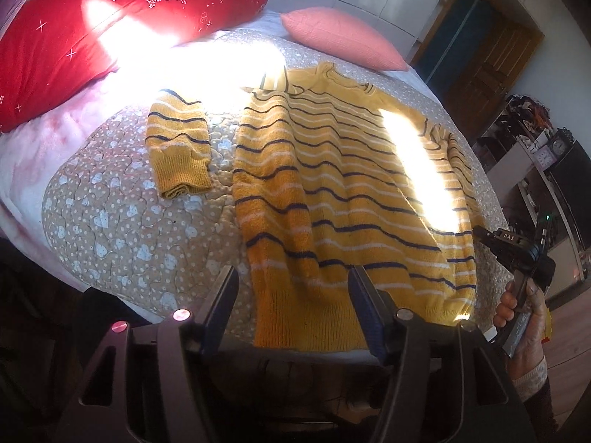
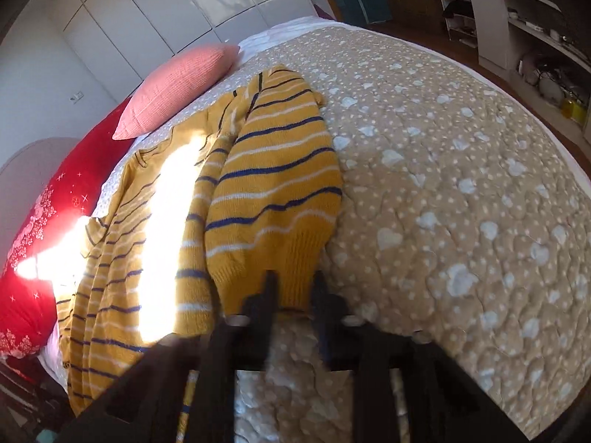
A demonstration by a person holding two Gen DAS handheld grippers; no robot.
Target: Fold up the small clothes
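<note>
Yellow knitted sweater with navy and white stripes (image 1: 354,184): flat on quilted bed (image 1: 122,236). Your left tongs (image 1: 291,277) gape empty; your right tongs (image 2: 293,284) pinch its cuff.

right tool (image 2: 293,288) motion-blurred, perhaps gripping sweater cuff (image 2: 295,258)

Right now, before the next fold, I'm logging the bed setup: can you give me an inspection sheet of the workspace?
Surface: quilt with heart print, partly in bright sun.
Job's things: yellow striped sweater lying flat; one sleeve stretched out to the side, the other sleeve alongside the body.
Clutter: red pillow and pink pillow at the head.
Grippers: left gripper open over the hem; right gripper at the sleeve cuff, grip unclear.
Cables: nothing seen.
Surroundings: white wardrobe, shelves, wooden door.
</note>
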